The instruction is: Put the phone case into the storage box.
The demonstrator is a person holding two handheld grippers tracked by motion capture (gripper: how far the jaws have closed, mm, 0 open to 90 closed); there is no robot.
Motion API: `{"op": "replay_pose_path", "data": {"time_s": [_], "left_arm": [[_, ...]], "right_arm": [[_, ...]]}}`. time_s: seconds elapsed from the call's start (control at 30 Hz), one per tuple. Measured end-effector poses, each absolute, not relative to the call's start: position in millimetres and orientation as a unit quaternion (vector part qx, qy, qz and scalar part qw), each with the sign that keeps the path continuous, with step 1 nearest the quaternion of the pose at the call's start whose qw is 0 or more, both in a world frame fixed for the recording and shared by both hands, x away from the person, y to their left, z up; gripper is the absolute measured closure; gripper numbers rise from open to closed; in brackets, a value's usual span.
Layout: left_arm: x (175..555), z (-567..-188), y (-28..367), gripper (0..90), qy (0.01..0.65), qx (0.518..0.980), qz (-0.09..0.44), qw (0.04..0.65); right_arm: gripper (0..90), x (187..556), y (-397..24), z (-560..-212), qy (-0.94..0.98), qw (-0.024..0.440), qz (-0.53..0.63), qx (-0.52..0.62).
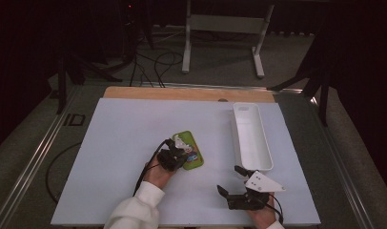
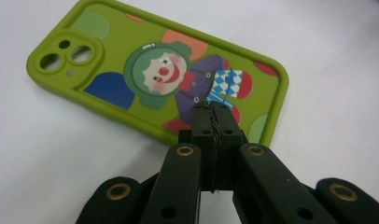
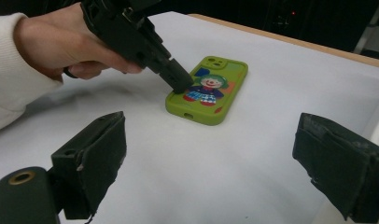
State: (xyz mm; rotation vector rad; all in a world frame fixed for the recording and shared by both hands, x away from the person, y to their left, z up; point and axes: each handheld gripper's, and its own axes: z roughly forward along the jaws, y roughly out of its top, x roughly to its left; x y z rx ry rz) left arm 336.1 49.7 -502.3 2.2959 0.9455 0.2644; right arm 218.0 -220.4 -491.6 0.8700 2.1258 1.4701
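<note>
In the high view, the green phone case (image 1: 191,150) lay near the middle of the white tabletop (image 1: 120,143), with the left tool (image 1: 174,155) over its lower left edge. A white tray (image 1: 250,136) stood at centre right; the right tool (image 1: 232,181), jaws apart, sat at lower right.

In the left gripper view, the left tool (image 2: 214,122) had its jaws pressed together above the case's (image 2: 155,74) clown picture.

In the right gripper view, the right tool (image 3: 220,163) gaped wide across the bottom, the case (image 3: 208,91) lying at upper centre.
</note>
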Motion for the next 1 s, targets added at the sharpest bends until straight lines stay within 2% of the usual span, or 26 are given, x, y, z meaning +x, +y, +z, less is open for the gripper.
{"op": "replay_pose_path", "data": {"time_s": [0.47, 1.0], "left_arm": [[344, -500, 20, 89.9, 0.337, 0.871, 0.087, 0.347], [349, -508, -14, 89.8, 0.323, 0.882, 0.079, 0.334]], "right_arm": [[9.7, 218, -221, -491, 0.762, 0.207, 0.528, 0.313], [9.7, 218, -222, -491, 0.761, 0.207, 0.529, 0.314]]}}
